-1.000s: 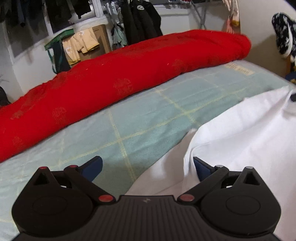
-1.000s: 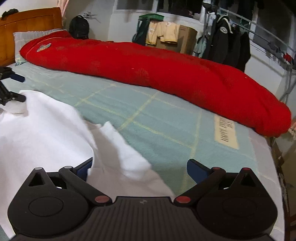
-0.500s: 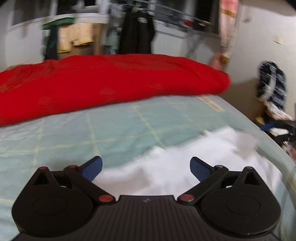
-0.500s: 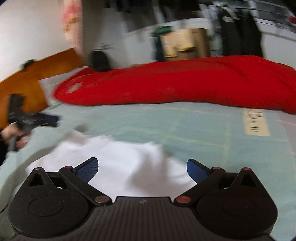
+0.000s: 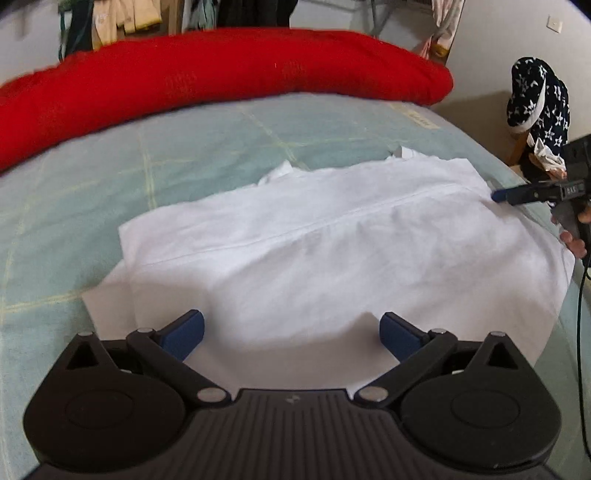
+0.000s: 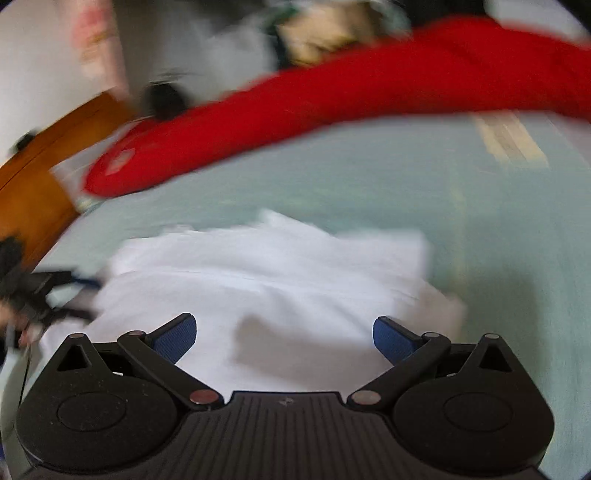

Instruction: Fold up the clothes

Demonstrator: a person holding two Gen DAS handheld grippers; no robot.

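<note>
A white garment (image 5: 332, 243) lies folded and fairly flat on the pale green bedsheet (image 5: 184, 147), with a seam running across it. My left gripper (image 5: 291, 330) hovers open over the garment's near edge, nothing between its blue pads. In the left wrist view the right gripper (image 5: 498, 195) shows at the far right edge by the garment's corner, held by a hand. The right wrist view is blurred: the same white garment (image 6: 258, 288) lies below my open right gripper (image 6: 284, 338), and the left gripper (image 6: 85, 282) appears at the left edge.
A long red quilt roll (image 5: 221, 77) lies across the far side of the bed. A wooden headboard (image 6: 33, 192) stands at the left. Hanging clothes (image 5: 122, 18) and a star-patterned garment (image 5: 535, 96) crowd the walls. A cable (image 5: 580, 314) dangles at the right.
Both grippers have let the white garment down flat on the bed and lifted back; each view swung from looking along the bed to looking down over the garment.
</note>
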